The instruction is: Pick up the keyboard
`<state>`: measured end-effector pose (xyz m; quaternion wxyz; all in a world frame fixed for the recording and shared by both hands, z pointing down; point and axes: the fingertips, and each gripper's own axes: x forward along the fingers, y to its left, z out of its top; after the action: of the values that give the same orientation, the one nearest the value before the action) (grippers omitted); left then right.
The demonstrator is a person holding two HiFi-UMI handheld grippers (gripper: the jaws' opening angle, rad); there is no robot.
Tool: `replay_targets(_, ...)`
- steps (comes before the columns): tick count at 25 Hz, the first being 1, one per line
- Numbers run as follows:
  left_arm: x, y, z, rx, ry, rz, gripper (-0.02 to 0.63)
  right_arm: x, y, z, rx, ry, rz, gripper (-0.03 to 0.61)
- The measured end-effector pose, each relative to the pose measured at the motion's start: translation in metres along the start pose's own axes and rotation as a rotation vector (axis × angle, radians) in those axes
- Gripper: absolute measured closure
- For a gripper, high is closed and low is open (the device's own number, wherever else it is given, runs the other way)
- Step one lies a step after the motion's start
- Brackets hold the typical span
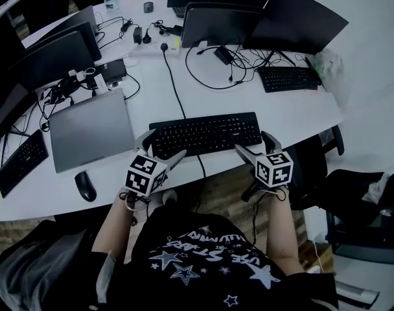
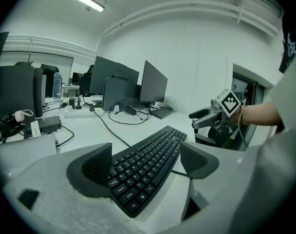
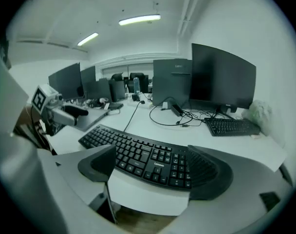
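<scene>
keyboard (image 1: 205,133): black plastic, matt; keycaps smooth with a faint sheen.
table (image 1: 301,112): white top, smooth, low gloss.
laptop (image 1: 90,128): grey lid, matt, metal-looking.
mouse (image 1: 85,186): black plastic, slightly glossy.
pads (image 2: 97,167): dark, finely ribbed, rubbery-looking.
shirt (image 1: 203,264): black cloth, white print.
floor (image 1: 220,190): brown wood-look planks.

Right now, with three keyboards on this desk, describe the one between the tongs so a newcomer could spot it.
On the white desk, go to the near edge in front of the person, right of the closed grey laptop. The black keyboard lies there, left tongs and right tongs open at its ends. The right keyboard and left keyboard sit off to the sides.
</scene>
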<state>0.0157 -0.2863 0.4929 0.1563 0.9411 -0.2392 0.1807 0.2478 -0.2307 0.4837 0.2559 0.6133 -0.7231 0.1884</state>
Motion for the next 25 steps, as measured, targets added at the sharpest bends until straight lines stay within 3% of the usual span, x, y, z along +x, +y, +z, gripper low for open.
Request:
replay_targets(5, 0.006, 0.015, -0.006, 0.021, 0.037, -0.019, 0.183, 0.022, 0.007, -0.008, -0.272, 0.174, 0.044, 0.108)
replay_targets(10, 0.01, 0.019, -0.006, 0.004, 0.039, -0.005, 0.183, 0.041, 0.01, -0.008, -0.506, 0.28, 0.116, 0.079)
replay_targets(17, 0.014, 0.015, -0.01, -0.025, 0.059, 0.079, 0.183, 0.07, 0.01, -0.021, -0.765, 0.428, 0.359, 0.056)
replay_targets(25, 0.016, 0.011, -0.009, -0.11, 0.065, 0.246, 0.183, 0.104, 0.002, -0.044, -0.901, 0.545, 0.587, 0.037)
